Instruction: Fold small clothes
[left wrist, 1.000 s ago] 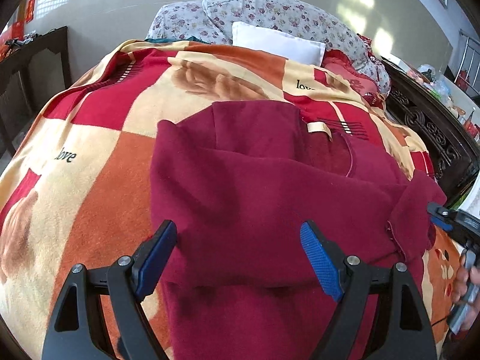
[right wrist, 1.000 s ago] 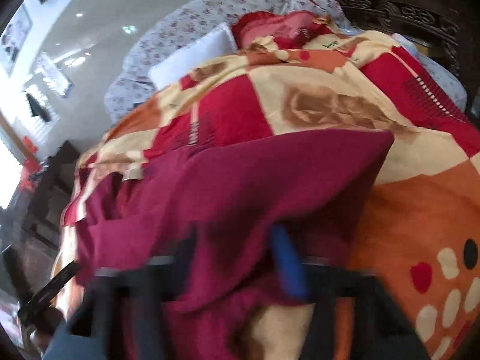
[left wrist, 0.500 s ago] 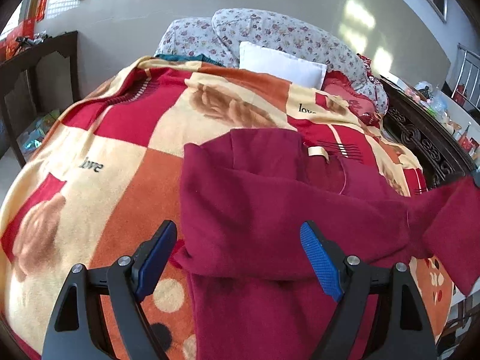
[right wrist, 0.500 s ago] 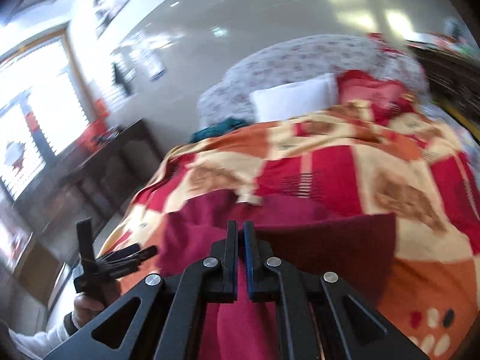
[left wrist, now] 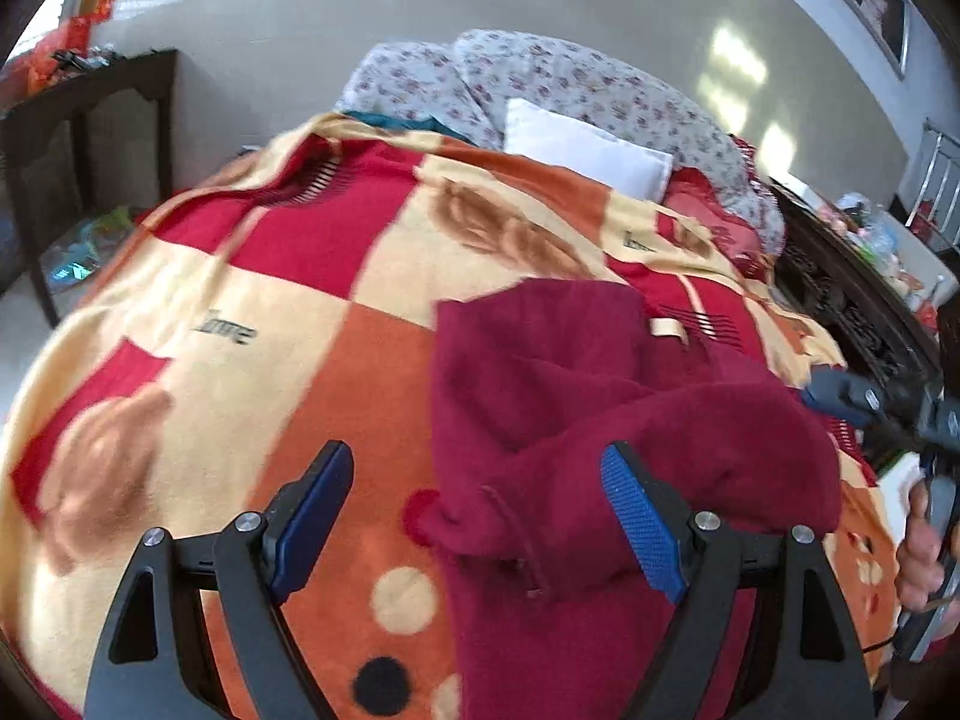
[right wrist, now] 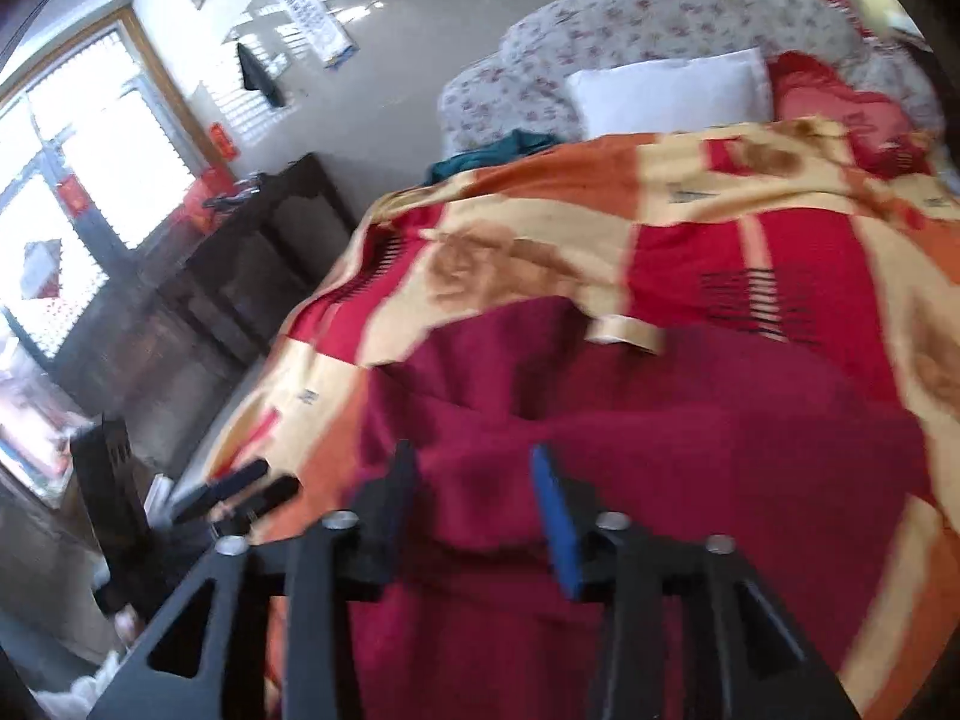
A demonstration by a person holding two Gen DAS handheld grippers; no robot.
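Now the dark red fleece garment is lying partly folded on the patchwork blanket of red, orange and cream squares that is covering the bed, nearer the blanket's near edge than the pillows. One thick fold is lying across the garment's middle, and a cream label is showing at its far end, toward the head of the bed.

In the left wrist view the left gripper is hanging over the near edge of the blanket, pointing down at a slant, its jaws spread wide with nothing between the blue pads. The left-hand finger is sitting above bare blanket and the right-hand finger is standing over the bunched near fold of the garment; whether it is touching the cloth I cannot tell.

In the right wrist view, which is blurred, the right gripper is tilting down over the garment's near part. Its jaws have just been opening and are now standing apart, released, with no cloth pinched between them. The left wrist view is catching this tool at the blanket's right edge, with the person's hand wrapped round its grip.

At the head of the bed a white pillow is leaning against a floral quilted bolster, and a dark wooden side table is standing beyond the blanket's left edge.
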